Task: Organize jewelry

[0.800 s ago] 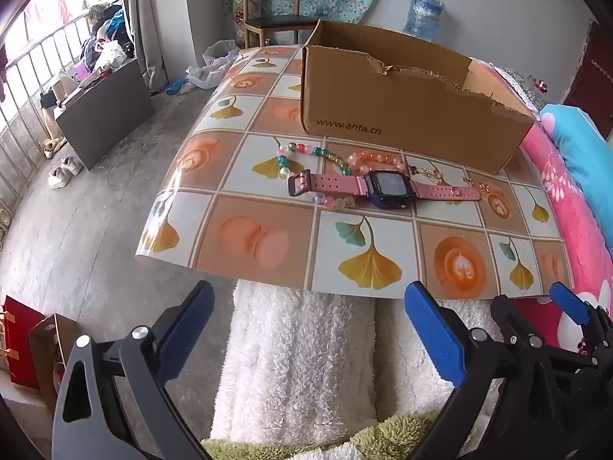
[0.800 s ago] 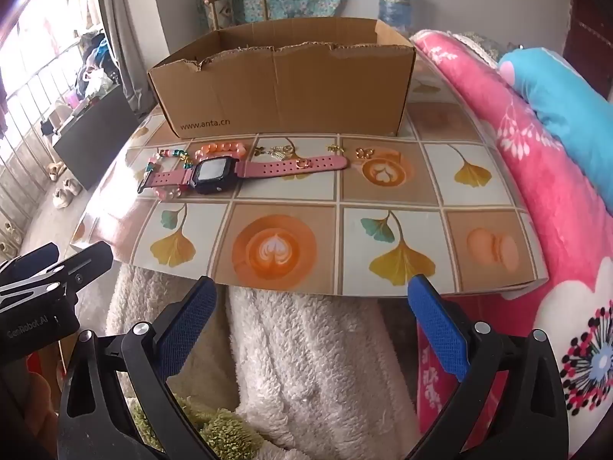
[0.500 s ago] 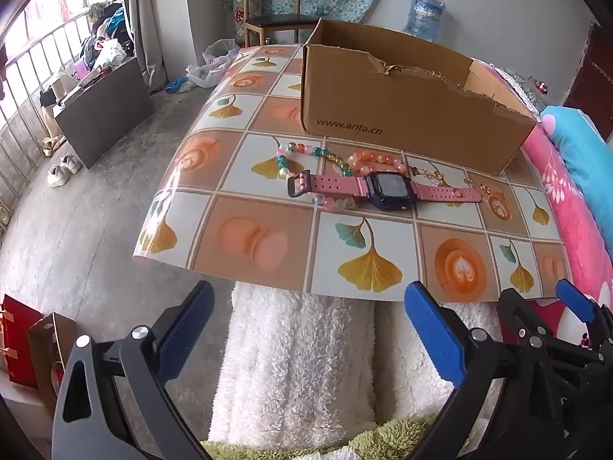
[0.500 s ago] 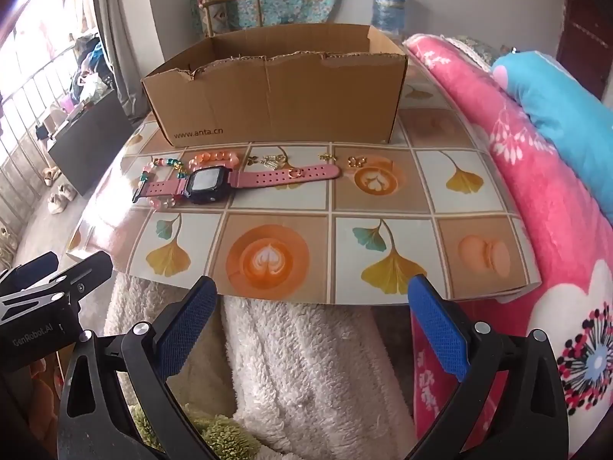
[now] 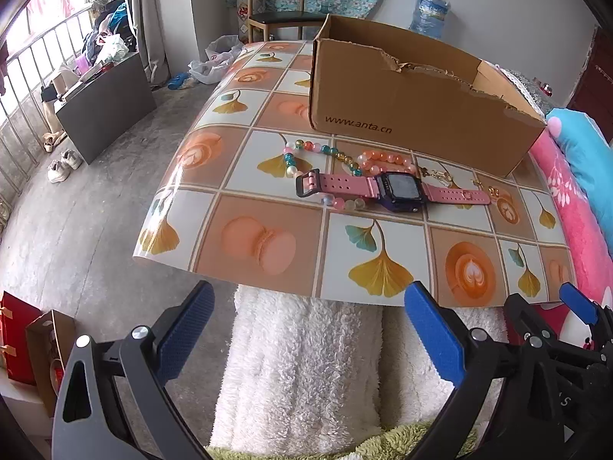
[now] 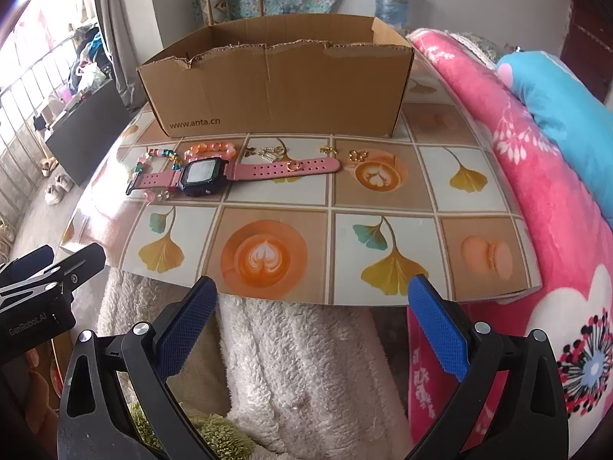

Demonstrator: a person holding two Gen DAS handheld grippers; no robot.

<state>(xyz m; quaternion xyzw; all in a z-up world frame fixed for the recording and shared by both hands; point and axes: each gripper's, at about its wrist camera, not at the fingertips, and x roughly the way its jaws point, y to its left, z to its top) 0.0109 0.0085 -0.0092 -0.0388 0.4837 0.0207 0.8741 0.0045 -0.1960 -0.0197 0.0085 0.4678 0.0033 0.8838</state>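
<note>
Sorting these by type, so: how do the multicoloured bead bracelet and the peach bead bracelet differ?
The multicoloured bead bracelet mixes teal, pink, orange and pale beads; the peach bead bracelet is one colour throughout. The multicoloured one spreads in a wide loop that passes under the pink watch strap; the peach one sits in a tighter ring behind the watch face. Both lie on the tiled mat before the cardboard box.

Both wrist views look steeply down, sharing the patterned mat (image 5: 268, 237) and box (image 6: 276, 88).
</note>
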